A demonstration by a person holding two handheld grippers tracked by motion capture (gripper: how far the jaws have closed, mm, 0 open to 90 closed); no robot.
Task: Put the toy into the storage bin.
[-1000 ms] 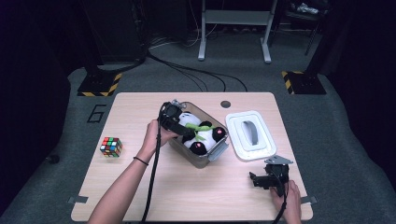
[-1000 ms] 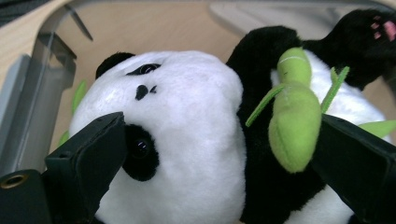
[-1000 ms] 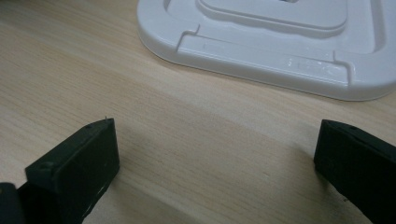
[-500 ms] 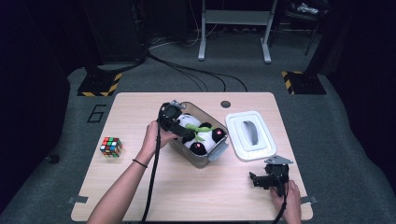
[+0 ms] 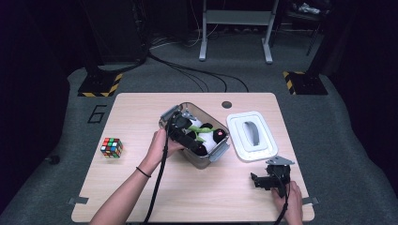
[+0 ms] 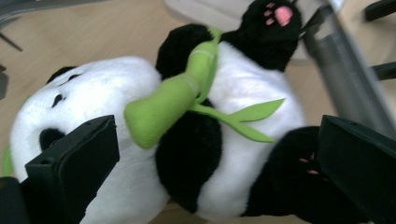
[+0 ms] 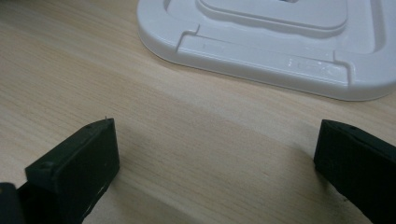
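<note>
Since the earlier frame my left gripper (image 5: 187,136) had drawn back a little toward the near rim of the clear container (image 5: 220,152), its jaws having just been opening, the plush panda (image 5: 206,136) lying loose between them inside. In the left gripper view the jaws stood wide apart, touching nothing, the panda (image 6: 196,140) on its back with its green bamboo stalk (image 6: 173,100). In the right gripper view my right gripper (image 7: 215,154) rested with jaws apart near the white lid (image 7: 280,42). I judged the placing done; next, fetch that lid.
</note>
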